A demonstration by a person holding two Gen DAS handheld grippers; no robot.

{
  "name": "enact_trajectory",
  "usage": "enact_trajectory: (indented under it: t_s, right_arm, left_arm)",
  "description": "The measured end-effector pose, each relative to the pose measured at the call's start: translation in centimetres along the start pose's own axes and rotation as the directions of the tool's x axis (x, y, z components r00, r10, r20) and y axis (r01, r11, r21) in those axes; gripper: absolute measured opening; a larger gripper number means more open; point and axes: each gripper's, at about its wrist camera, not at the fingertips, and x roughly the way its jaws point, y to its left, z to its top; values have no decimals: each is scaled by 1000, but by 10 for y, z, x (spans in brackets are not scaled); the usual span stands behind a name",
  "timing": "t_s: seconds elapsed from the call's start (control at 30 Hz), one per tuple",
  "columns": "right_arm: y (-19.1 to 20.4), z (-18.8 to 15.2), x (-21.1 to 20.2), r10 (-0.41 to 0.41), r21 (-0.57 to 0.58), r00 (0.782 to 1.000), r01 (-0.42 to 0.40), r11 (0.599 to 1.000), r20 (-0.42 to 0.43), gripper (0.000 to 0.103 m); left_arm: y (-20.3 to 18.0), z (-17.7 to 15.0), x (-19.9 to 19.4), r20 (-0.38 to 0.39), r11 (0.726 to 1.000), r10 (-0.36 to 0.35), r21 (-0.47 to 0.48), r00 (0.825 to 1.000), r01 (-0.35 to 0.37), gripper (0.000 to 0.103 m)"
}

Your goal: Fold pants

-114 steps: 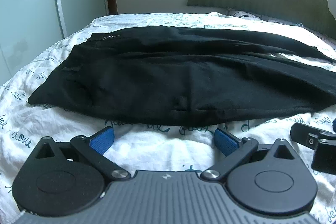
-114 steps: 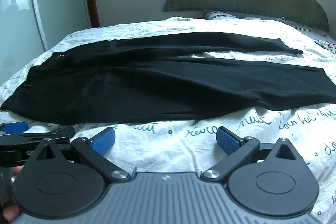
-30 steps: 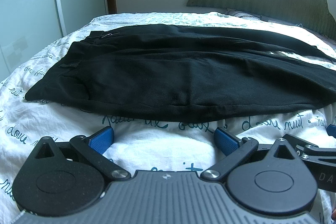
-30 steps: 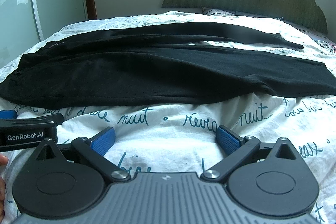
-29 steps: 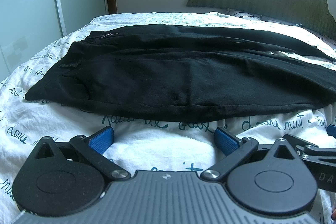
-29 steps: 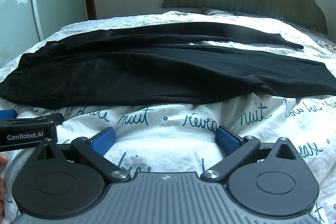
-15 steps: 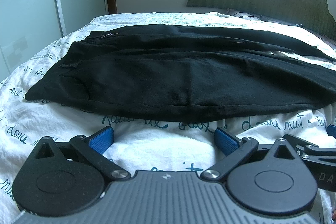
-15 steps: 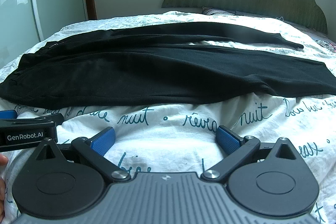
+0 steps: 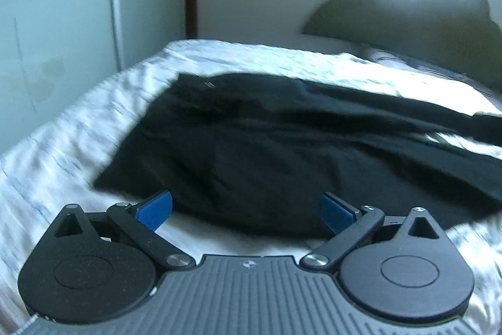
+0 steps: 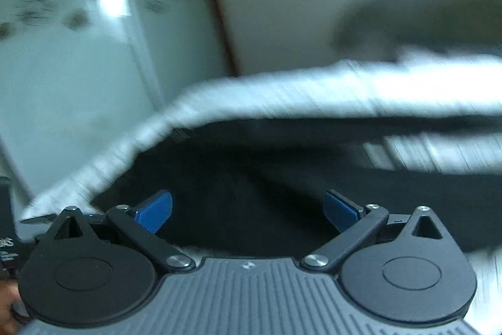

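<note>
Black pants (image 9: 282,146) lie spread flat across the white bed, waist end to the left, legs running off to the right. In the left wrist view my left gripper (image 9: 246,212) is open, its blue pads at the near hem of the pants with nothing between them. Both views are blurred by motion. In the right wrist view the same pants (image 10: 266,178) fill the middle, and my right gripper (image 10: 248,212) is open over the near edge of the dark cloth. A piece of the other gripper's body (image 10: 8,234) shows at the far left there.
The bedsheet (image 9: 62,146) is white with printed script. A dark padded headboard (image 9: 408,30) stands at the back right. A pale wardrobe door (image 9: 62,21) rises left of the bed. Bright window light comes in at the top right.
Both grippers have swung forward and to the left toward the waist end of the pants; the views are now blurred. The pants have not moved. Both stay open.
</note>
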Motion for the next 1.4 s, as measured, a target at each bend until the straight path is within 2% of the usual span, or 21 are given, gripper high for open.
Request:
enact_trajectory:
  t_s: [0.03, 0.07, 0.1, 0.13, 0.2, 0.27, 0.33, 0.47, 0.53, 0.67, 0.83, 0.9, 0.93, 0.97, 1.0, 1.03, 1.07, 1.13, 1.2, 1.33, 1.4]
  right_arm:
    - [2, 14, 15, 55, -77, 998, -56, 995, -19, 103]
    - [5, 26, 32, 66, -139, 994, -78, 987, -88, 103]
    - [8, 38, 55, 58, -200, 982, -95, 975, -180, 103]
    - [10, 48, 76, 45, -251, 974, -101, 963, -221, 103]
    - [13, 64, 106, 6, -324, 981, -69, 943, -193, 103]
    - [10, 84, 145, 22, -358, 979, -96, 929, -203, 103]
    - [4, 103, 187, 66, -348, 959, -165, 923, -277, 103]
    - [0, 123, 265, 74, -409, 939, -216, 886, -336, 103]
    - [-8, 126, 302, 87, -404, 915, -258, 878, -395, 103]
    - [-29, 133, 366, 117, -310, 884, -279, 909, -453, 103]
    - [-47, 134, 425, 175, -206, 834, -323, 924, -523, 102]
    - [-47, 131, 435, 194, -189, 810, -349, 918, -553, 81]
    - [-45, 129, 438, 199, -200, 810, -360, 911, -552, 73]
    - [-41, 129, 435, 214, -217, 812, -382, 898, -544, 40]
    - [-40, 130, 430, 243, -220, 805, -415, 883, -541, 18]
    - [-38, 130, 425, 257, -224, 803, -430, 875, -538, 14]
    - [-32, 129, 418, 245, -263, 814, -431, 863, -527, 8]
    - [-18, 124, 403, 205, -377, 838, -428, 821, -506, 7]
    - [-2, 116, 384, 162, -495, 876, -399, 771, -453, 6]
    - [33, 95, 324, 141, -719, 931, -351, 599, -337, 6]
    - [45, 83, 301, 134, -781, 944, -325, 533, -301, 6]
  left_arm:
    - [6, 9, 3, 2, 1000, 12, 11, 1000, -12, 102]
    - [12, 17, 6, 4, 999, 23, 27, 1000, -24, 102]
    - [17, 25, 10, 4, 999, 33, 39, 999, -33, 102]
    - [24, 31, 14, 4, 998, 43, 46, 999, -43, 102]
    - [37, 44, 21, 2, 997, 64, 49, 998, -64, 103]
    - [50, 58, 33, -13, 995, 91, 44, 996, -90, 103]
    - [63, 72, 46, -19, 993, 106, 43, 994, -106, 102]
    - [91, 105, 71, -22, 992, 128, 14, 992, -128, 102]
    - [101, 120, 80, -11, 987, 158, 9, 987, -158, 102]
    - [113, 148, 100, 10, 973, 228, 40, 974, -228, 102]
    - [109, 164, 129, -28, 978, 202, 63, 979, -200, 102]
    - [105, 167, 143, -71, 985, 169, 44, 983, -166, 102]
    - [104, 169, 151, -91, 989, 148, 25, 985, -146, 102]
    - [104, 171, 161, -109, 992, 126, -1, 986, -127, 102]
    - [104, 174, 170, -122, 993, 111, -27, 986, -115, 102]
    - [105, 178, 181, -137, 992, 98, -62, 986, -108, 101]
    - [106, 180, 188, -149, 991, 87, -93, 985, -101, 100]
    - [111, 188, 206, -176, 981, 41, -180, 983, -73, 100]
    - [115, 195, 221, -199, 965, -33, -263, 980, -21, 99]
    - [123, 205, 246, -214, 904, -134, -427, 968, 31, 101]
    - [125, 207, 260, -230, 875, -181, -482, 956, 49, 101]
